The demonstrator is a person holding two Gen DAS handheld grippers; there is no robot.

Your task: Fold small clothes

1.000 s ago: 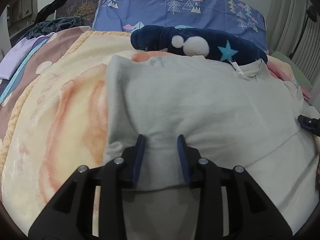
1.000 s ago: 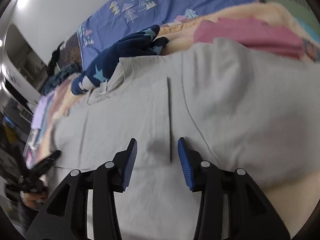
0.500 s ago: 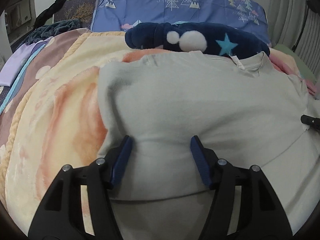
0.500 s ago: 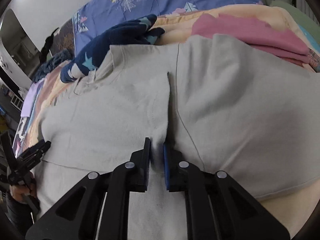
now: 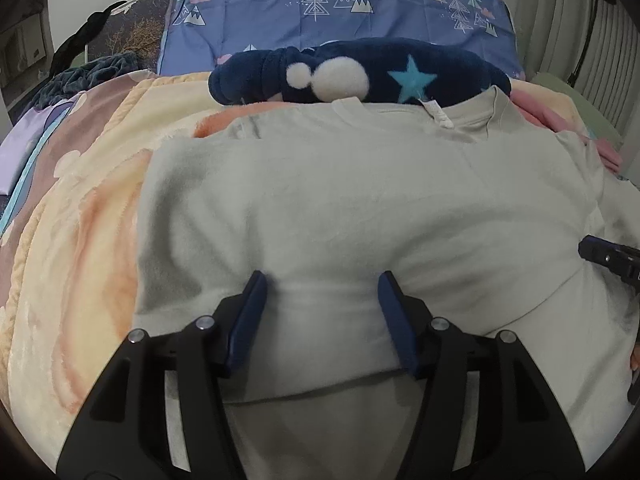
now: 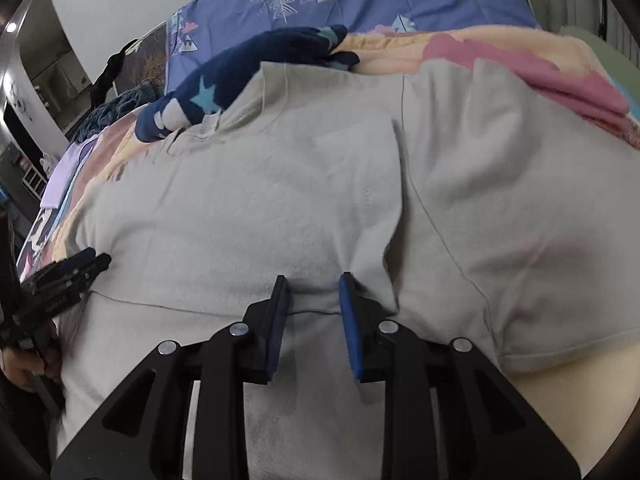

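A light grey T-shirt (image 5: 340, 208) lies spread on the bed, collar toward the far side and its left side folded in. My left gripper (image 5: 320, 284) hovers open over the near part of the shirt, with flat cloth under the gap and nothing pinched. In the right wrist view the same shirt (image 6: 260, 208) shows a folded flap edge running toward my right gripper (image 6: 314, 284). Its jaws are opening, with a low ridge of cloth between them and the pads apart from it. Each gripper shows in the other's view: the right gripper (image 5: 608, 256) and the left gripper (image 6: 68, 272).
A navy plush toy (image 5: 360, 76) with a star lies at the shirt's collar. Behind it is blue tree-print bedding (image 5: 340, 8). A peach fleece blanket (image 5: 80, 260) covers the bed. Pink clothing (image 6: 560, 80) lies at the far right, and a pleated curtain (image 5: 580, 40) hangs beyond.
The left jaws spread wider and slid a little along the shirt. The right jaws shut on a raised fold of the shirt, then parted again; that fold now lies flatter.
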